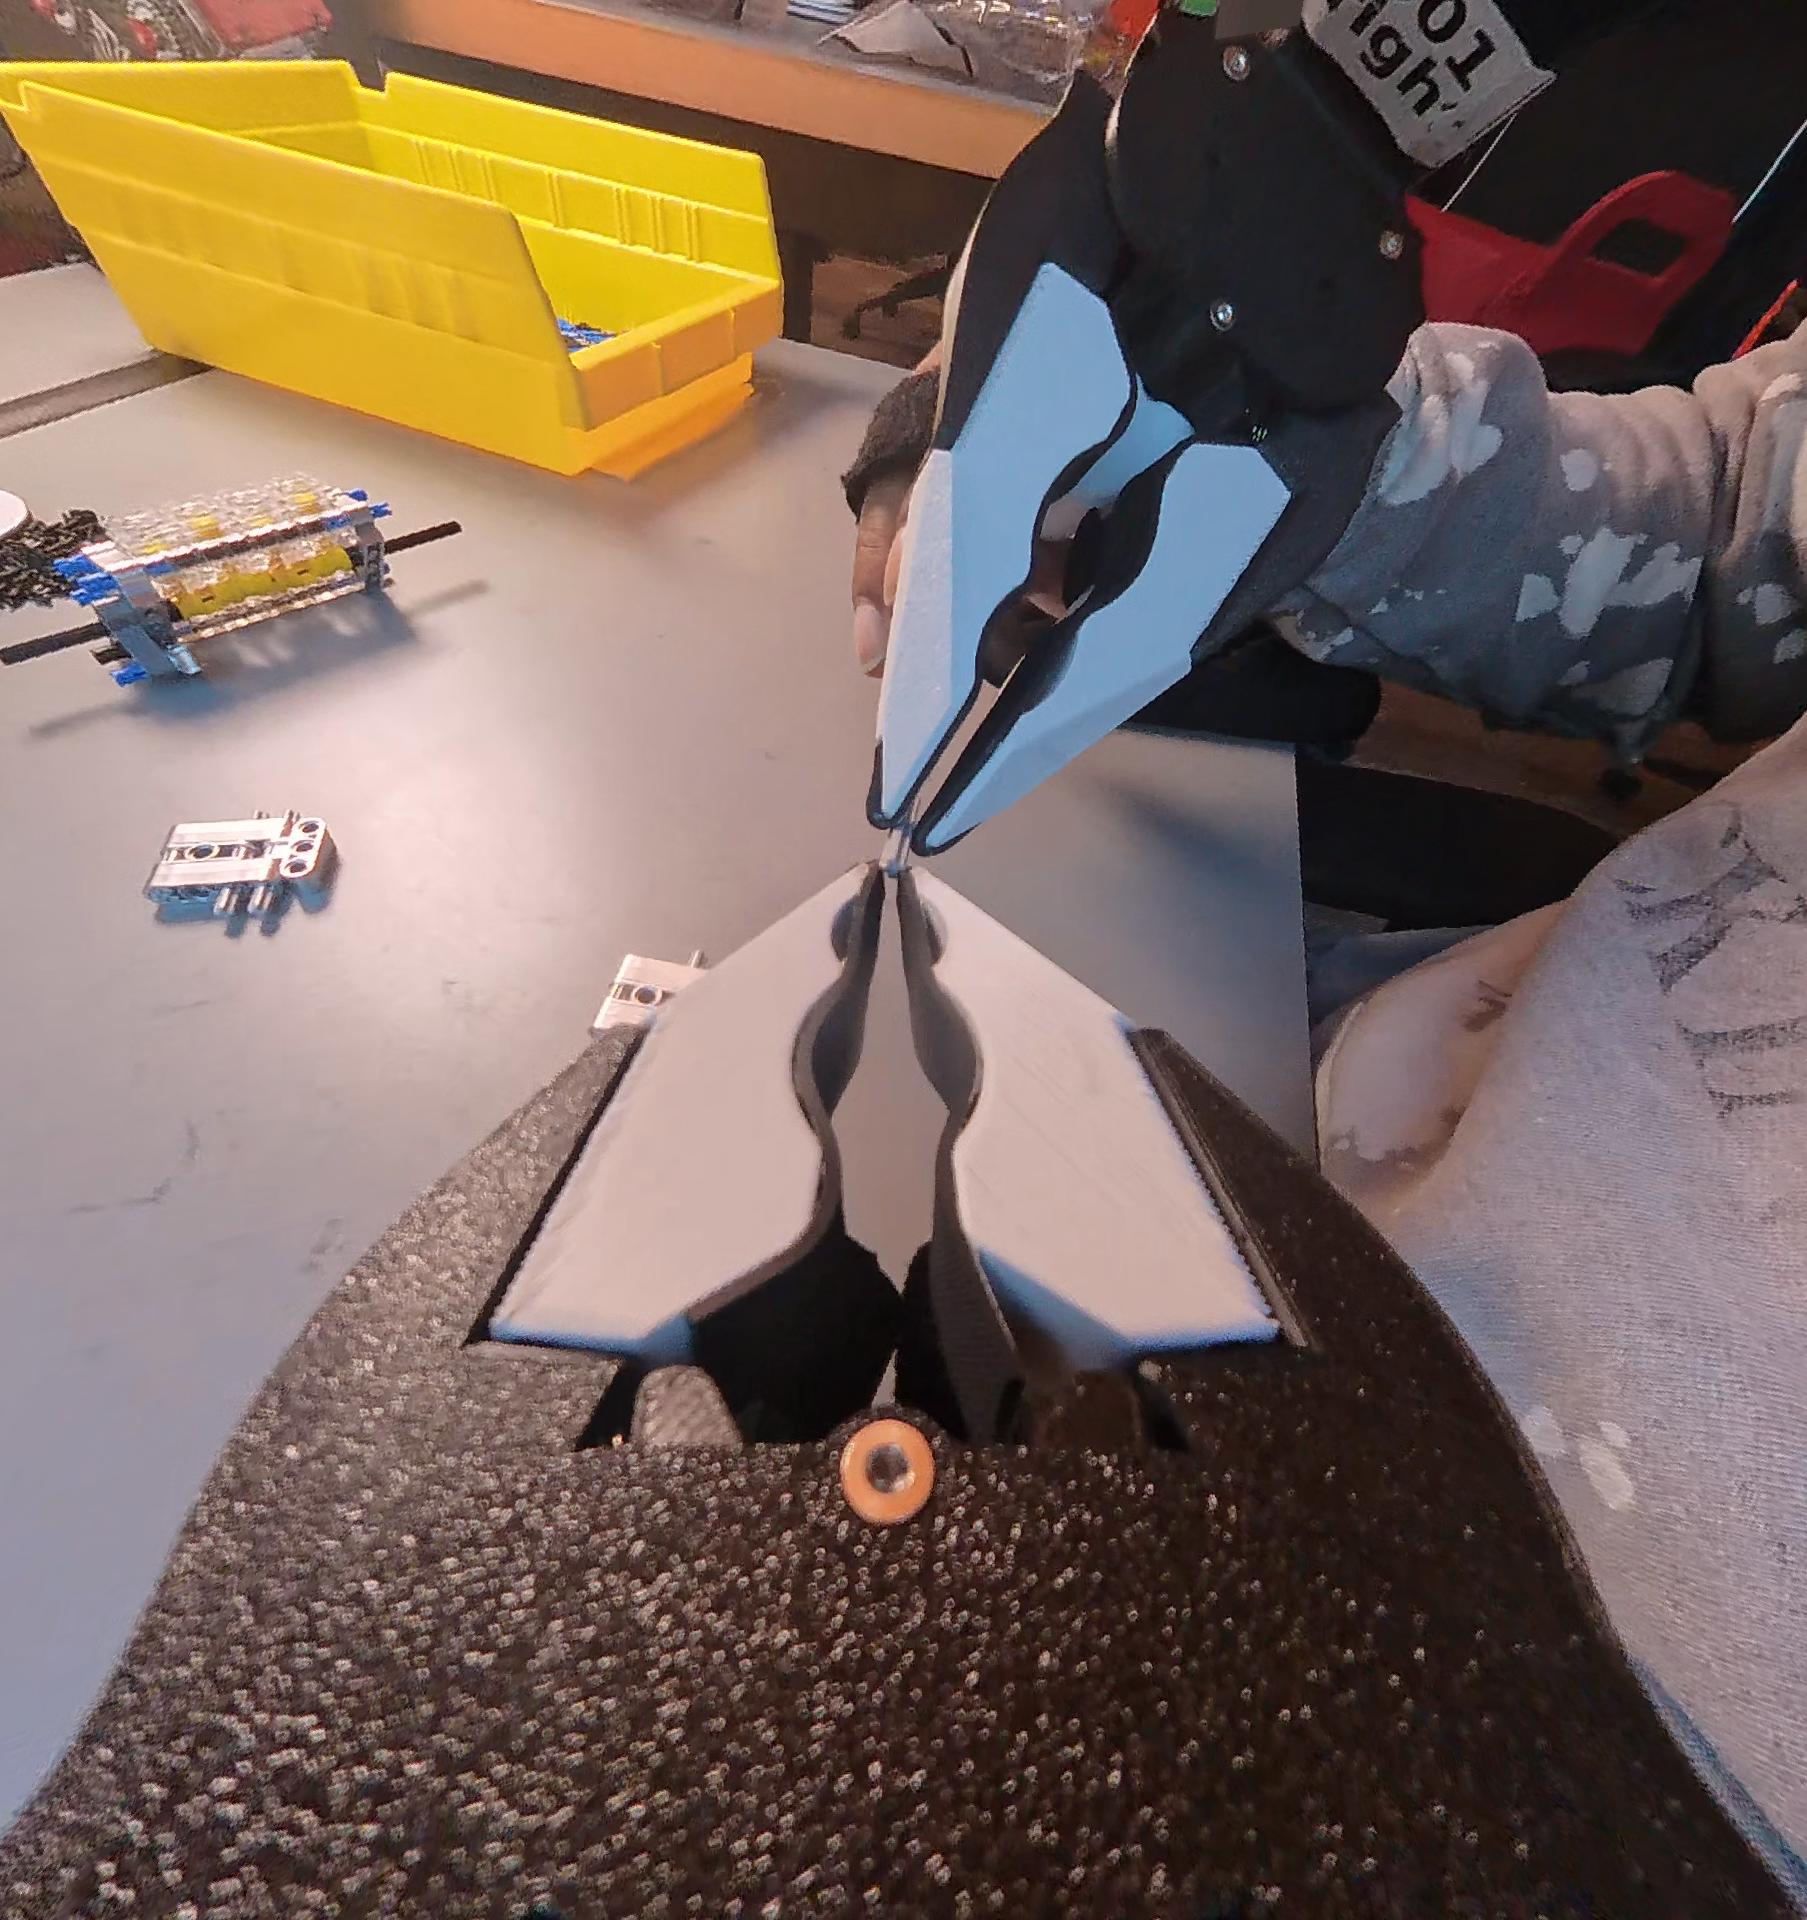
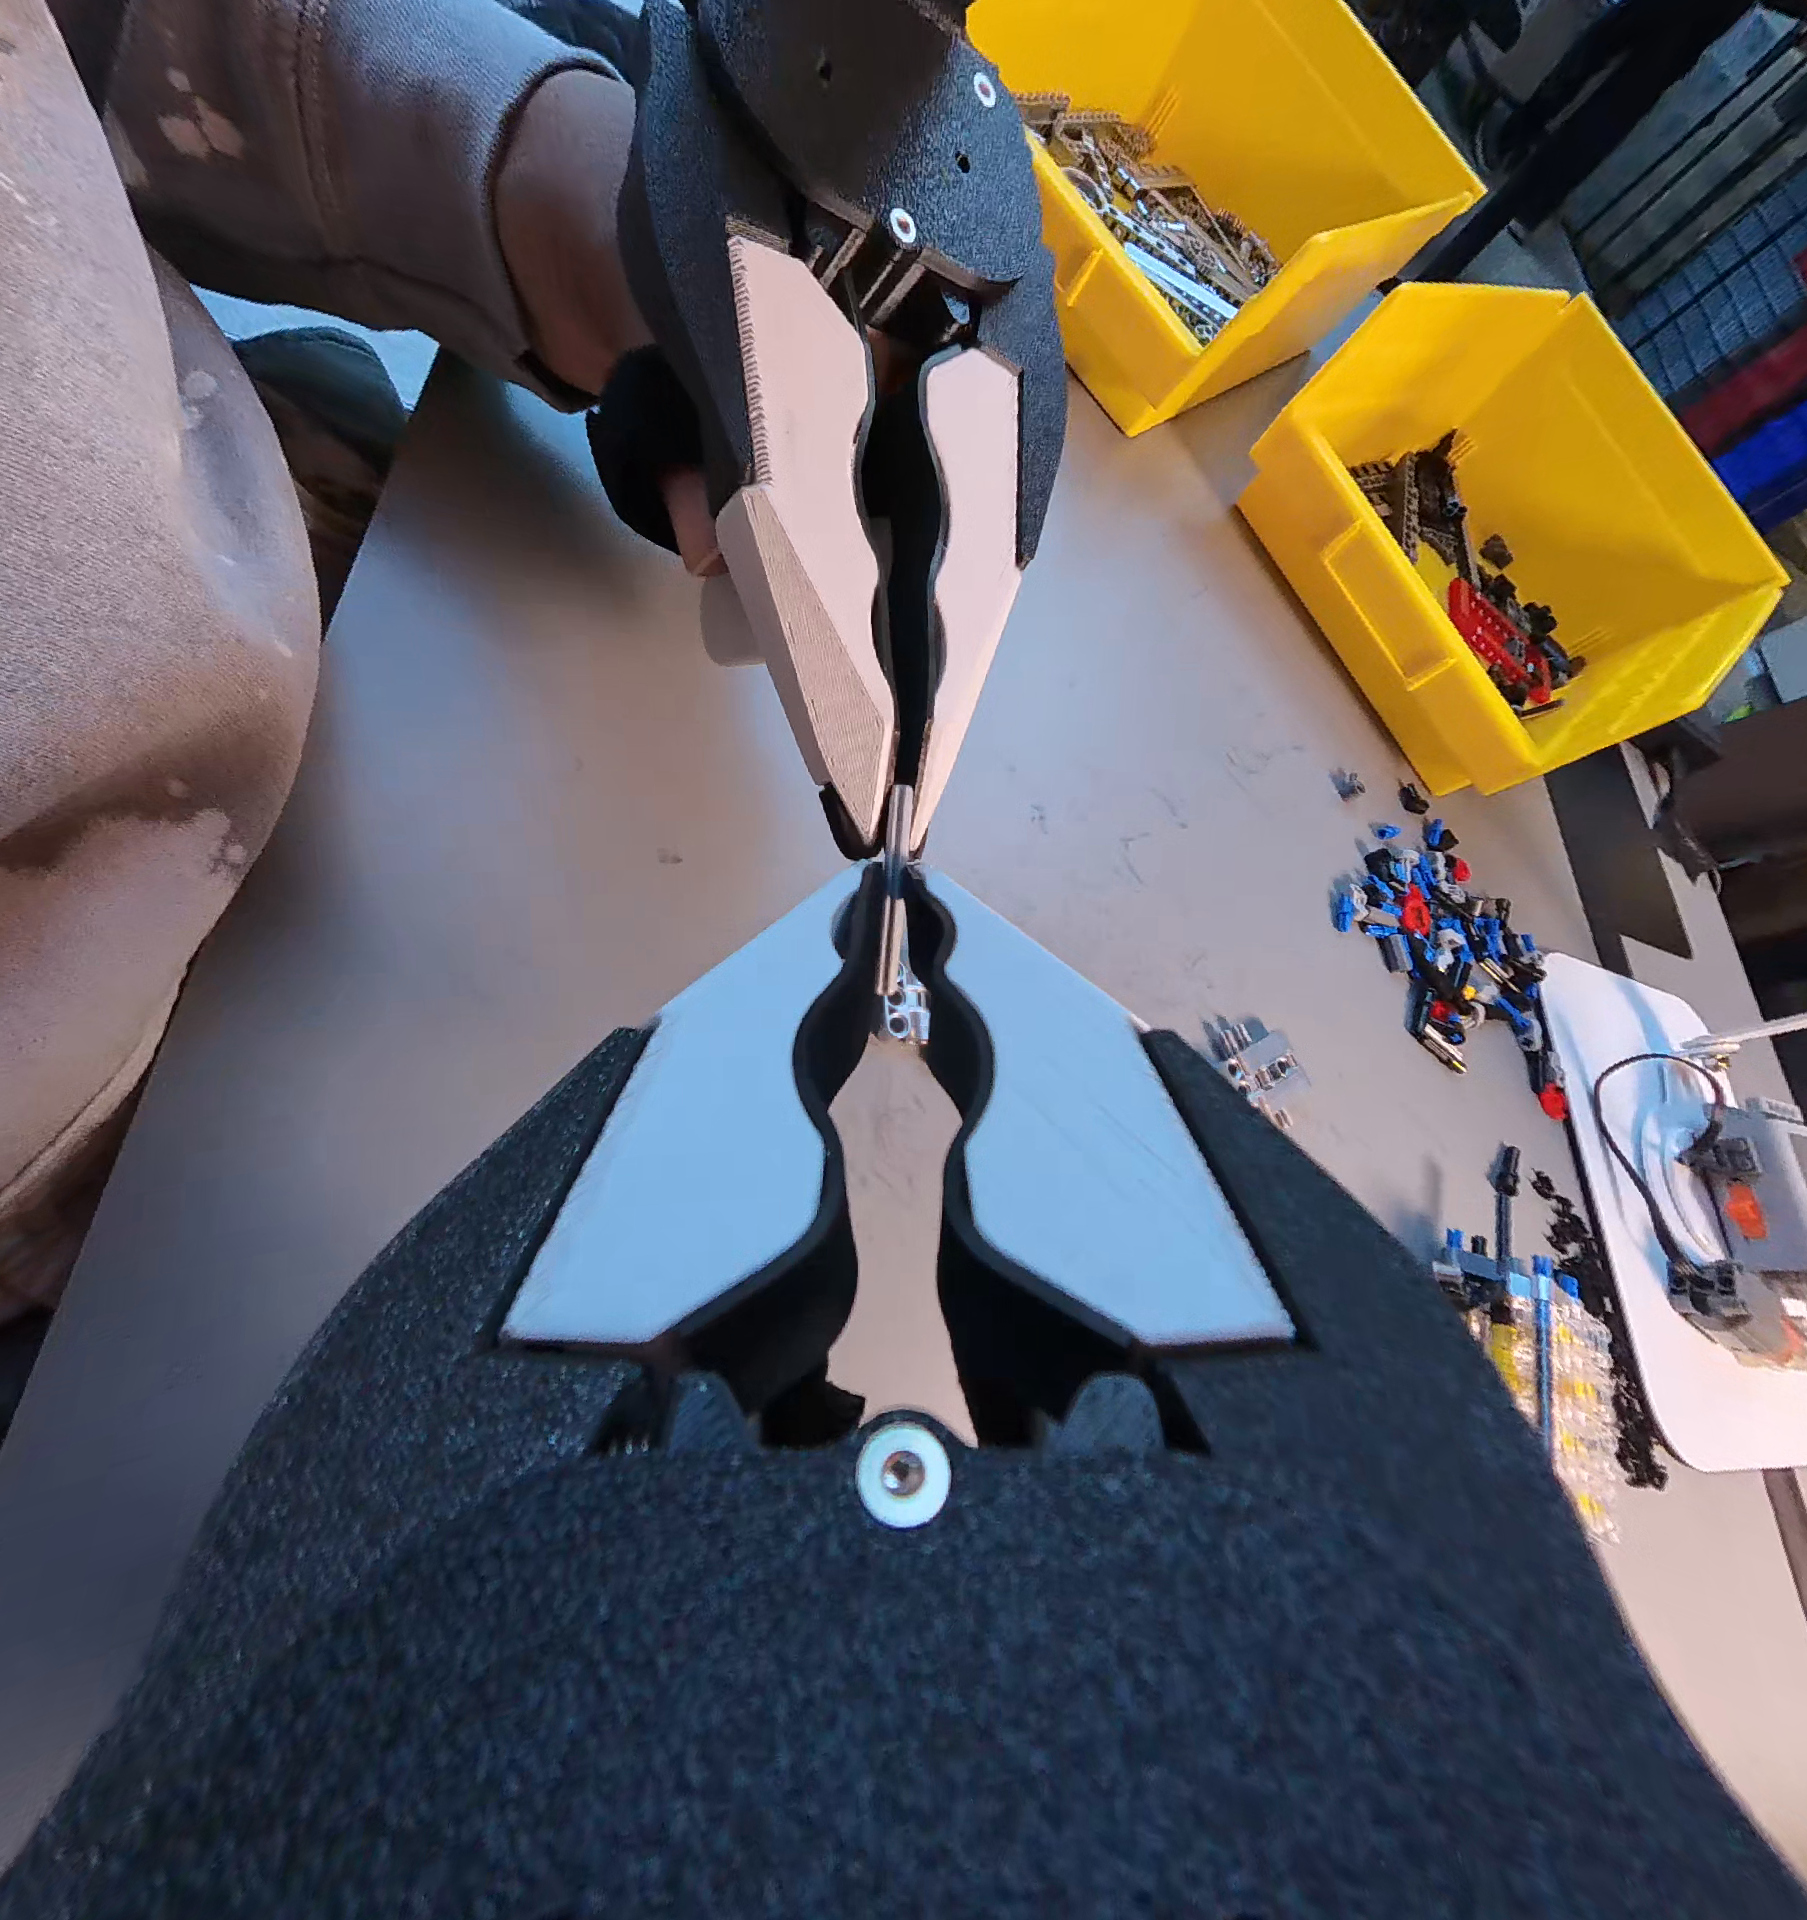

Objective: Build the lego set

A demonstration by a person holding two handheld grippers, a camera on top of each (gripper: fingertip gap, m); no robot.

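The left gripper (image 1: 891, 878) and the right gripper (image 2: 891, 883) met tip to tip above the grey table (image 1: 463, 1039). Both had their jaws nearly closed, and each pinched one end of the same thin grey pin (image 2: 894, 904). In the right wrist view the pin ran from the tips of the left gripper down between the right gripper's own fingers, with a darker part in the middle. In the left wrist view only a short piece of it showed between the two pairs of tips.

On the table under the grippers lay a small grey connector block (image 2: 904, 1010), seen through the gap of the right fingers. Another grey block piece (image 1: 242, 854) lay apart on the left gripper's side, and further away stood a partly built model (image 1: 234, 566) of clear, yellow and blue pieces with black axles. A long yellow bin (image 1: 359, 260) stood behind it.

The right wrist view also showed two yellow bins (image 2: 1564, 540) with parts, a loose heap of blue, black and red small pieces (image 2: 1439, 945), and a white tray (image 2: 1730, 1351) that carried a grey motor unit with a black cable
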